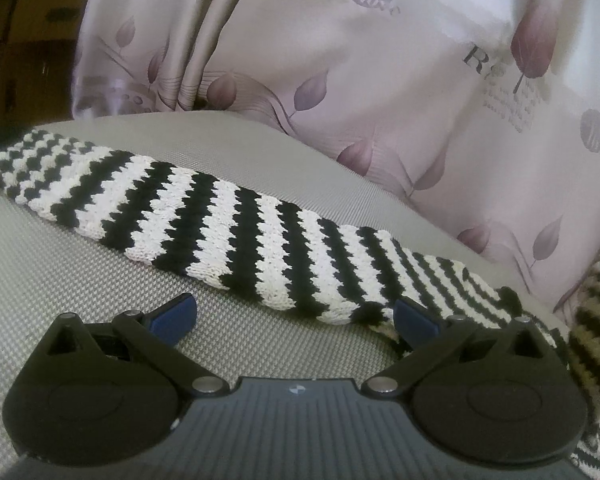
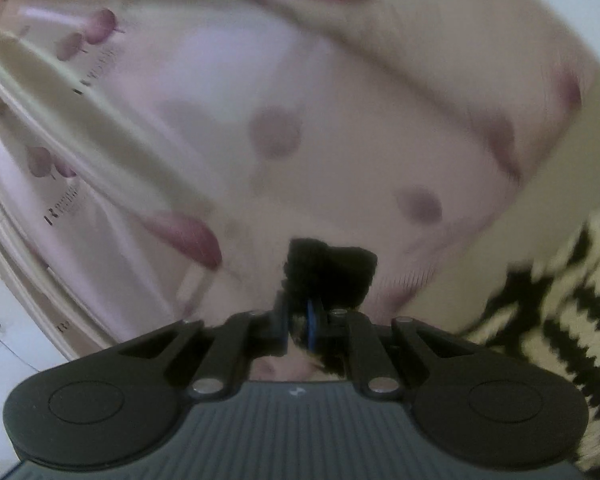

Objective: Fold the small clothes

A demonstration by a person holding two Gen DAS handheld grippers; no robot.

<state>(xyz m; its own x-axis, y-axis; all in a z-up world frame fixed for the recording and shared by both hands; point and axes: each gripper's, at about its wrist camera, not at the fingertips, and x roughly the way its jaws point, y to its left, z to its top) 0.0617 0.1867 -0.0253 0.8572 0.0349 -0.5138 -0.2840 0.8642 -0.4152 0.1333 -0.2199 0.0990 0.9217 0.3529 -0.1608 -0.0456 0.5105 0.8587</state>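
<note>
Striped knit garment (image 1: 204,216) lies across frame centre on the grey surface (image 1: 60,264). Left gripper (image 1: 296,316) gapes, empty. Right gripper (image 2: 300,326) pinches its black edge (image 2: 332,272); fold apparently underway, needing placement next.

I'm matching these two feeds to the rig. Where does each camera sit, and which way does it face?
Left wrist: on the left gripper, jaws open, looking slightly down along a black-and-white striped knit on a grey surface, leaf-print curtain behind.
Right wrist: on the right gripper, shut on a black knit edge, facing the blurred curtain.
Shared: the curtain and the striped knit.
</note>
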